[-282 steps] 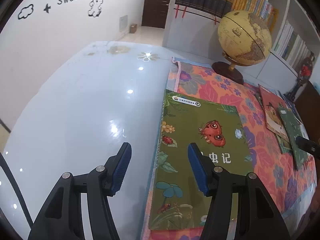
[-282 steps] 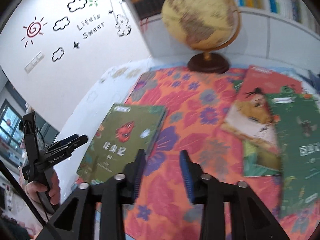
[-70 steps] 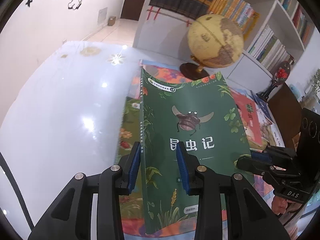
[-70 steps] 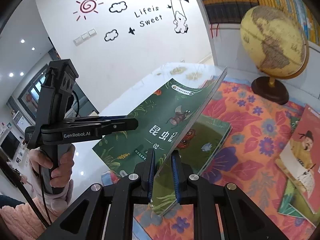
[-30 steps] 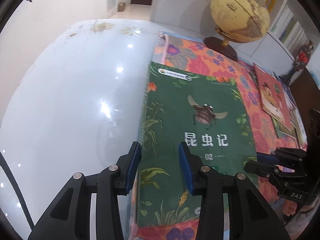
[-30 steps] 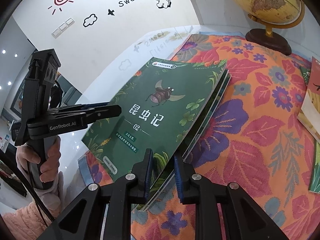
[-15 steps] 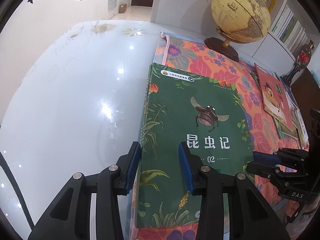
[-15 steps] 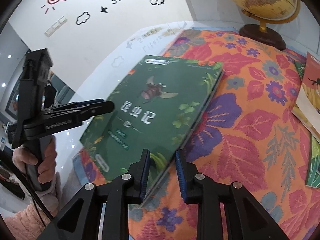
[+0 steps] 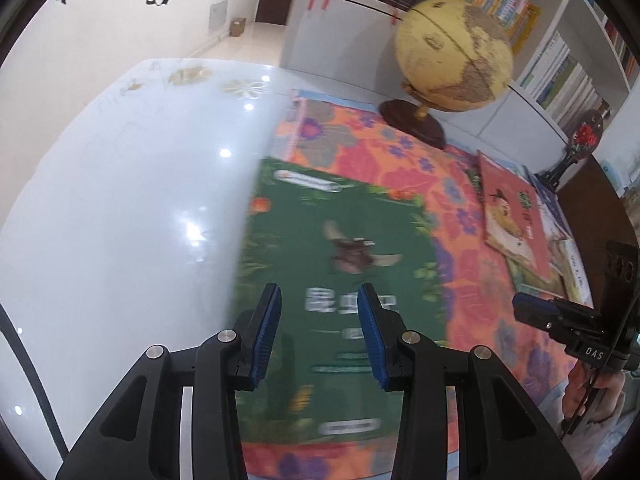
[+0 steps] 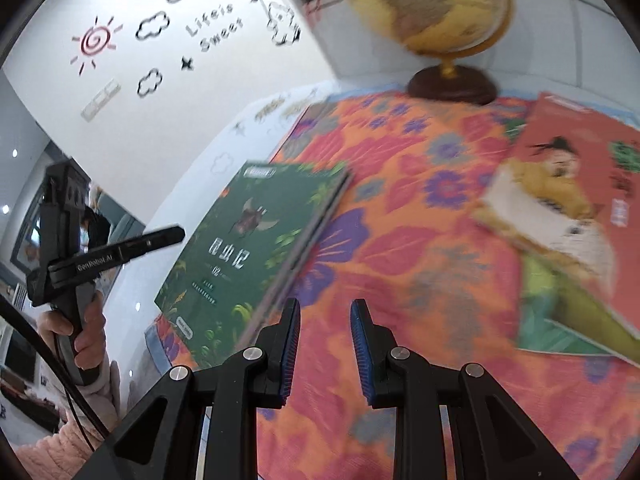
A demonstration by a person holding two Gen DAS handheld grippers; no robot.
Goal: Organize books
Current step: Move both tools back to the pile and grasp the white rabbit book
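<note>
A glossy white counter (image 9: 120,208) carries it all, ceiling lights glinting off its bare side. A floral cloth (image 10: 420,240) in orange, pink and purple covers the rest. On the cloth, a green insect book (image 10: 256,240) lies flat atop another near the cloth's edge. A globe (image 9: 452,56) stands at the back, and a red-covered book (image 10: 572,184) tops a loose pile well apart.

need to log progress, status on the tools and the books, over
Left tool and right tool both open, empty. Dark green beetle-cover book flat on its stack. Red illustrated book not yet collected. Nothing in the way.
</note>
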